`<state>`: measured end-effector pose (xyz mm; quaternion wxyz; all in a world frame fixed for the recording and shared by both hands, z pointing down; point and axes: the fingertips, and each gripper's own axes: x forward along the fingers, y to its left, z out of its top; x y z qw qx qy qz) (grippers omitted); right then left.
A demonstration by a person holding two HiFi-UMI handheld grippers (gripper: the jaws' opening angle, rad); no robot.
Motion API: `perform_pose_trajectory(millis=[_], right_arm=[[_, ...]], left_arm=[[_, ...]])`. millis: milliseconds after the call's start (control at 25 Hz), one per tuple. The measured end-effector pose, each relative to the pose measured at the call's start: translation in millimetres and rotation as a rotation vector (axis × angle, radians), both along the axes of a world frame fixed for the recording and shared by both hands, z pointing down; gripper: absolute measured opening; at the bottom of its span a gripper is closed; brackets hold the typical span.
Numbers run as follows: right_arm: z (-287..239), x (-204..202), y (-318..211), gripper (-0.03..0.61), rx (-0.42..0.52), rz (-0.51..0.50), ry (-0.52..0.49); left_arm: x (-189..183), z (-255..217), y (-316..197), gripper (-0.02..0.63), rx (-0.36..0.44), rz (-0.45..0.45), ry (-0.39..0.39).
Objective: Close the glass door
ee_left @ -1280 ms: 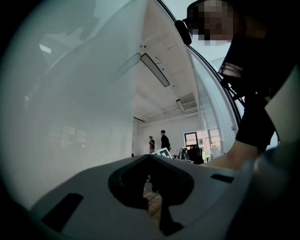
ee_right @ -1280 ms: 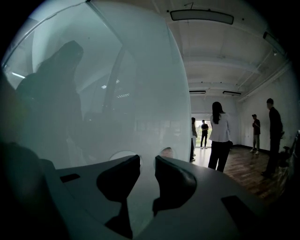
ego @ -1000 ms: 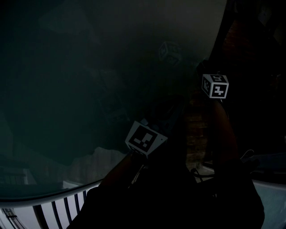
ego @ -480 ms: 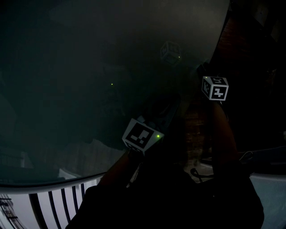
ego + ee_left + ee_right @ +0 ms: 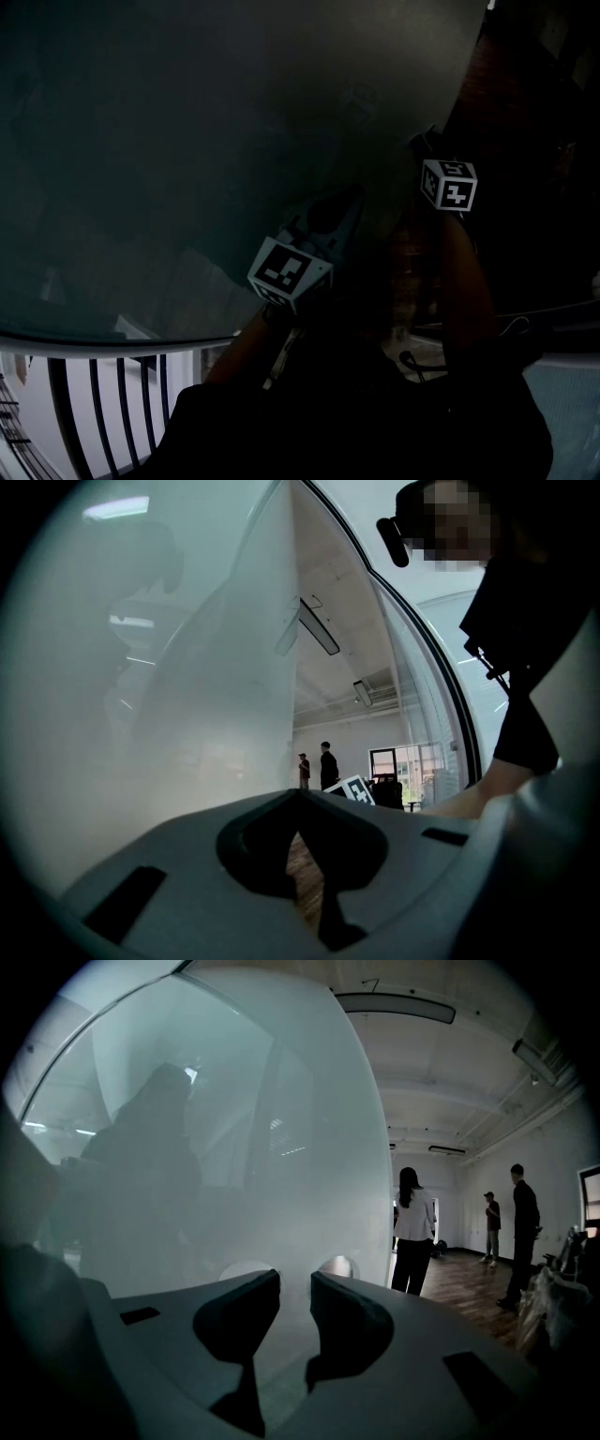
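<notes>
The glass door (image 5: 187,141) fills most of the dark head view. In the right gripper view it is a frosted pane (image 5: 234,1147) whose free edge runs down just right of the jaws. My right gripper (image 5: 294,1283) is open, its tips close up against the pane, nothing between them; two round discs (image 5: 337,1265) show on the glass behind. In the head view it is at the upper right (image 5: 424,142). My left gripper (image 5: 298,799) points along the pane (image 5: 187,714); its tips meet, with nothing held. In the head view it is lower, at centre (image 5: 345,208).
A white railing with dark bars (image 5: 94,403) runs below the door at bottom left. Beyond the door's edge lies a room with a wooden floor (image 5: 469,1288), where people stand (image 5: 412,1227) (image 5: 523,1232). My own dark sleeves fill the lower head view.
In the head view the door's lower edge has risen and more of the railing shows beneath it. The left gripper's marker cube drifted up and left; the right cube barely shifted.
</notes>
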<state>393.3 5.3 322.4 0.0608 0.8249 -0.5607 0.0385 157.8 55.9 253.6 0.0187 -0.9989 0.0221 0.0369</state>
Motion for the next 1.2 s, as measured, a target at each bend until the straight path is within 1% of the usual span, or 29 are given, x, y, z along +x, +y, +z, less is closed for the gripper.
perform_pose_trajectory(millis=[200,360,520,600,720,800,1000,1200], right_arm=[[-21,-7,55,0.104,0.026,-0.012,-0.001],[-20,-6,74,0.104,0.037,-0.003,-0.002],[-18,-6,107,0.104,0.036,-0.001,-0.003],[-18,-10,120,0.104,0.029,-0.002,-0.006],[-16,-14,134,0.104,0.028,-0.002,-0.012],[-15,-13,145,0.104,0.030,0.005,-0.012],[-13,-15,168,0.103,0.038,0.031,-0.009],[-14,-26,189,0.103,0.038,0.075,-0.006]], left_arm=[[-3,-21,62,0.002,0.033,-0.009,-0.010],[-4,-18,80,0.002,0.036,-0.021,-0.009],[-7,-18,112,0.002,0.046,-0.047,0.001],[-11,-18,125,0.002,0.035,-0.063,0.003],[-17,-16,140,0.002,0.019,-0.082,0.008],[-19,-14,151,0.002,0.028,-0.087,0.009],[-22,-11,170,0.002,0.024,-0.083,0.001],[-36,-15,182,0.002,0.033,-0.074,0.005]])
